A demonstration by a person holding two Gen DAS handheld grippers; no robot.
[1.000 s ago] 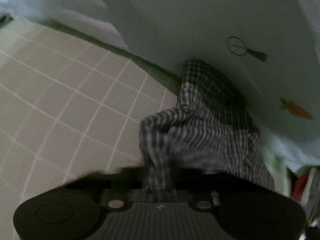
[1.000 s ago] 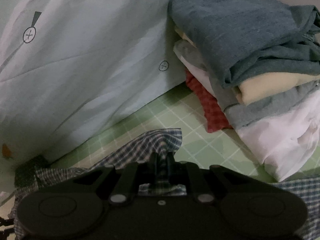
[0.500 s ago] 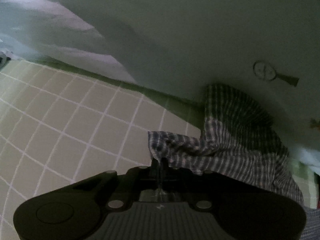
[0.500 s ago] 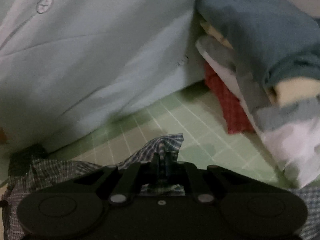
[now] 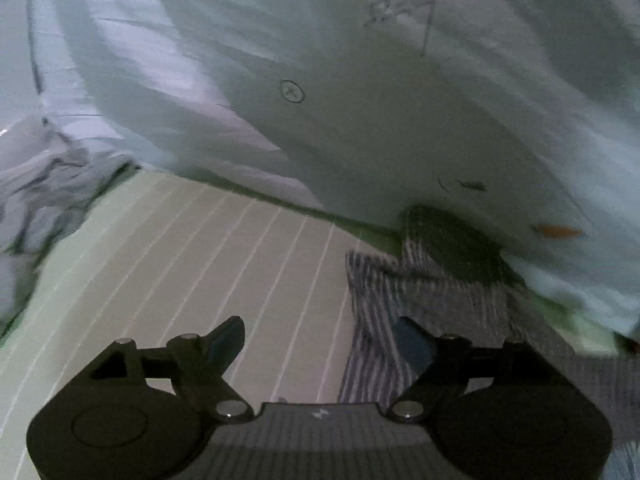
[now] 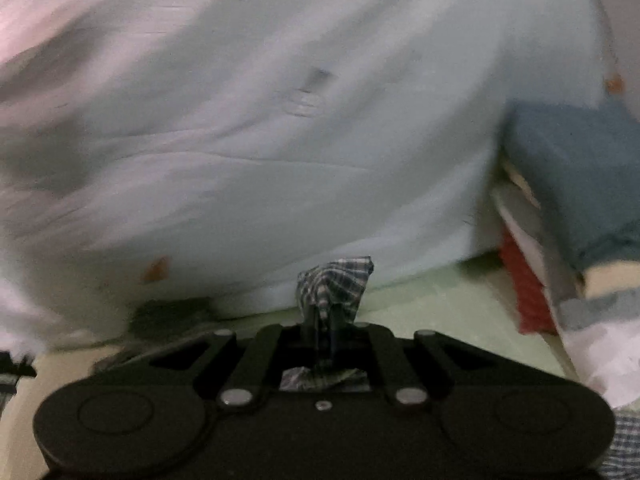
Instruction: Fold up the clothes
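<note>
Now the left gripper (image 5: 320, 344) hangs spread and empty beside the checked shirt (image 5: 432, 300) lying on the bed (image 5: 200, 260), while the right gripper (image 6: 324, 312) pinches its corner; soft, floppy cloth, best taken by an edge.

Bed surface (image 5: 248, 264): pale green sheet, white grid lines. Lying on it: checked garment (image 5: 452, 304) at right; pale blue quilt (image 5: 360, 100) along the far edge; stack of folded clothes (image 6: 568, 216) at far right.

blue-white checked shirt (image 6: 335, 280), green grid-lined sheet (image 5: 224, 264), pale-blue quilt (image 5: 360, 80).
</note>
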